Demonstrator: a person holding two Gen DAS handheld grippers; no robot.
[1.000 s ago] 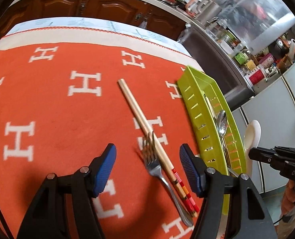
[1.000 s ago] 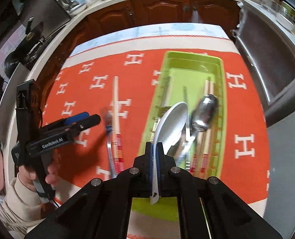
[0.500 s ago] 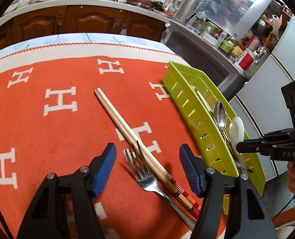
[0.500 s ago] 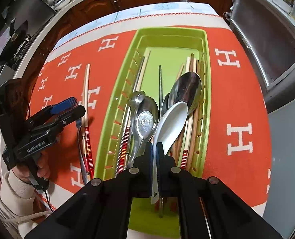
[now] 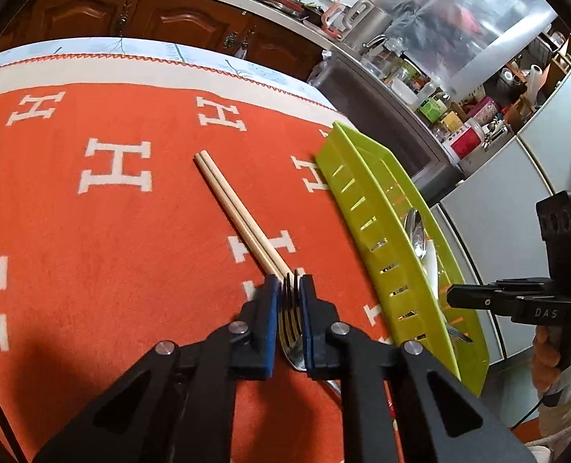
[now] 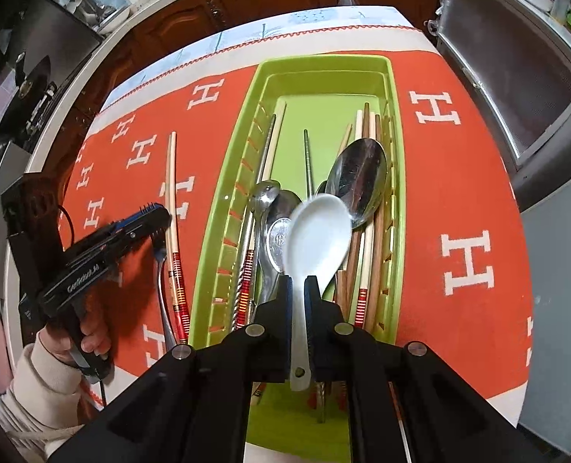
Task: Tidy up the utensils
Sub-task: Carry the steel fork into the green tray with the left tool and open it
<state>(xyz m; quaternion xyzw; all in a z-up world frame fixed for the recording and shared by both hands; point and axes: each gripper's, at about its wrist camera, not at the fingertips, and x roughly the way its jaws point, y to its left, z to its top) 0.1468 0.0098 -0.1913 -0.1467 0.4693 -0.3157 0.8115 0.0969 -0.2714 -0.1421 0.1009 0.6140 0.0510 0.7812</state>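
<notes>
My left gripper (image 5: 288, 289) is shut on the metal fork (image 5: 291, 320) by its tines, low over the orange cloth. A pair of wooden chopsticks (image 5: 239, 216) lies on the cloth right beside it. My right gripper (image 6: 298, 289) is shut on the handle of a white ceramic spoon (image 6: 318, 239), with the bowl lying over the utensils in the green tray (image 6: 324, 65). The tray holds metal spoons (image 6: 358, 177) and several chopsticks. In the right wrist view the left gripper (image 6: 150, 212) and fork handle (image 6: 163, 293) show left of the tray.
The orange cloth with white H marks (image 5: 92, 231) covers the table. Dark wooden cabinets (image 5: 161, 19) stand behind it. A cluttered counter and a dark appliance (image 5: 382, 100) lie to the right, past the tray (image 5: 382, 223).
My left gripper moved forward and closed on the fork's tines. My right gripper lowered the white spoon into the tray, still holding it.
</notes>
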